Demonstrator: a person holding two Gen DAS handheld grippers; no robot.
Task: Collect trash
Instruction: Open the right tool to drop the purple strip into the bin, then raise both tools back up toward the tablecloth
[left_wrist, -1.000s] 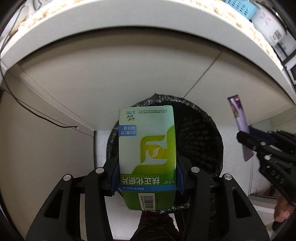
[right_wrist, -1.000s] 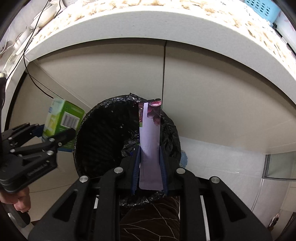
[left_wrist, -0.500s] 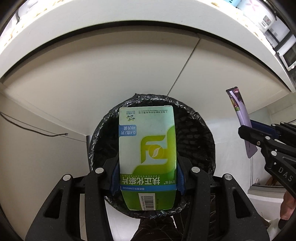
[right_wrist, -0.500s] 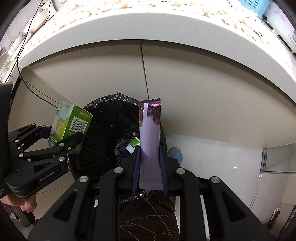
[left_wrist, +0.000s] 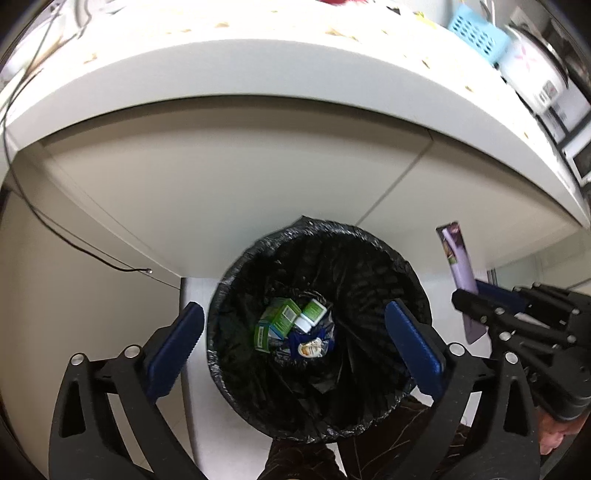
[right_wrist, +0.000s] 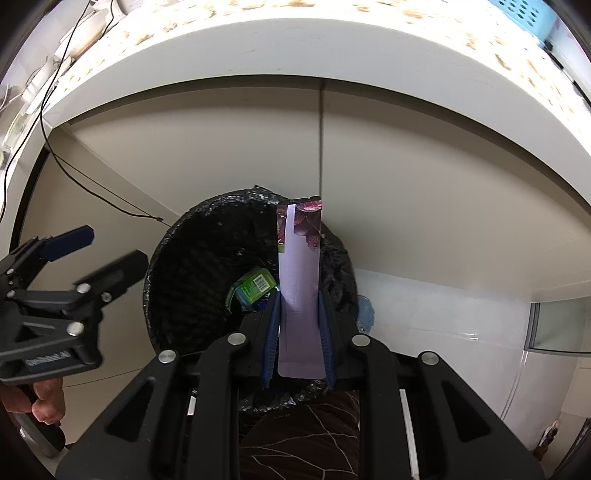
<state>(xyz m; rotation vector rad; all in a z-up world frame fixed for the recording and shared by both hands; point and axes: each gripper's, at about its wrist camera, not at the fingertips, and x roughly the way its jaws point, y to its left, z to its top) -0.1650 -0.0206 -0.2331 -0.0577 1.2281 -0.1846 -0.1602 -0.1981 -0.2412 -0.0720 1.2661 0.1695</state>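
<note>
A round bin with a black liner (left_wrist: 369, 254) stands on the floor under a white counter; it also shows in the right wrist view (right_wrist: 192, 258). My left gripper (left_wrist: 295, 332) is open and empty above the bin mouth. A green box (left_wrist: 279, 321) lies at the bottom of the bin beside a green-and-white bottle (left_wrist: 312, 314) and a blue wrapper (left_wrist: 310, 345); the box also shows in the right wrist view (right_wrist: 255, 284). My right gripper (right_wrist: 298, 314) is shut on a flat purple packet (right_wrist: 299, 280), held upright over the bin's right rim. The packet (left_wrist: 460, 269) also shows in the left wrist view.
The white counter edge (left_wrist: 295, 70) overhangs beige cabinet fronts (left_wrist: 221, 177) behind the bin. A black cable (left_wrist: 74, 236) hangs at the left. A light blue basket (left_wrist: 476, 33) and a white pot (left_wrist: 532, 70) stand on the counter at the right. White floor (right_wrist: 443, 314) lies right of the bin.
My left gripper has opened and let go of the green box, which now lies at the bottom of the bin. My right gripper still holds the purple packet and has shifted a little.
</note>
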